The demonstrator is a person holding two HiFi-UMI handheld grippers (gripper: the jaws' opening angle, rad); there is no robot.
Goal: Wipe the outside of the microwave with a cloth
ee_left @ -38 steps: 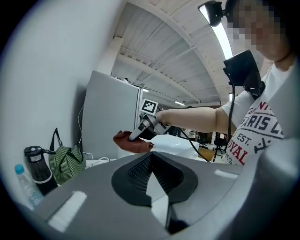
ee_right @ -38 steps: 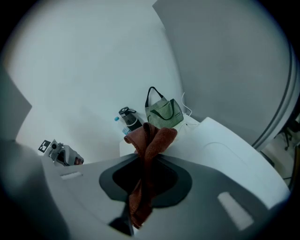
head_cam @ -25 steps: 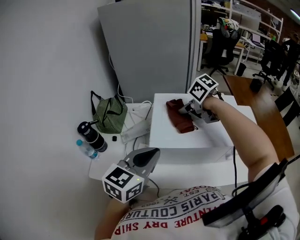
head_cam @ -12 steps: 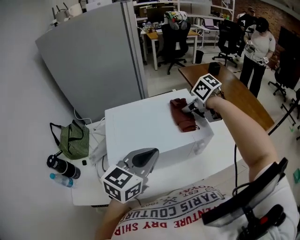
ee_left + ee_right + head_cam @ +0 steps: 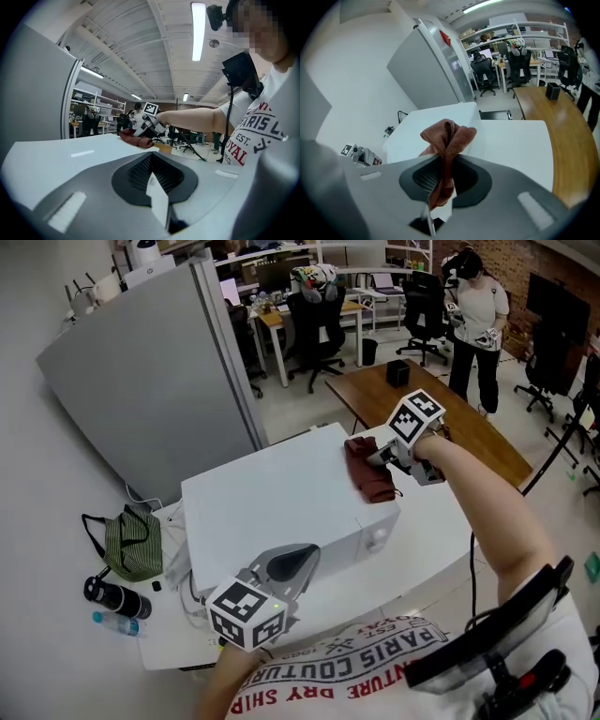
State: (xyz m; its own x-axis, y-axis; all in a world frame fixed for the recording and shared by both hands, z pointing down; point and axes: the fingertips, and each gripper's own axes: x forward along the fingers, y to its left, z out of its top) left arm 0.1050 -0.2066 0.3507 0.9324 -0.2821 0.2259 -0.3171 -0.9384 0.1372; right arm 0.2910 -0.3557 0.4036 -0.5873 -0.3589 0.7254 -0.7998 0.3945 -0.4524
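The white microwave (image 5: 272, 512) stands on a white table, its top facing me. A dark red cloth (image 5: 368, 470) lies bunched on the top's right edge, near the front corner. My right gripper (image 5: 389, 457) is shut on the cloth and presses it to the top. In the right gripper view the cloth (image 5: 449, 136) stands up between the jaws of the right gripper (image 5: 443, 161), with the microwave (image 5: 426, 124) beyond. My left gripper (image 5: 281, 568) hangs shut and empty at the microwave's front lower left. In the left gripper view the left gripper (image 5: 154, 176) looks across the top (image 5: 70, 154) at the cloth (image 5: 136, 139).
A green striped bag (image 5: 131, 542), a black bottle (image 5: 108, 596) and a small water bottle (image 5: 117, 622) lie left of the microwave. A grey partition (image 5: 159, 381) stands behind. A brown wooden table (image 5: 422, 404) is at the right, with office chairs (image 5: 314, 320) and a standing person (image 5: 476, 315) beyond.
My right gripper has dragged the cloth across the microwave's top from its middle to the right edge. The head view has swung. The left gripper has stayed low at the front.
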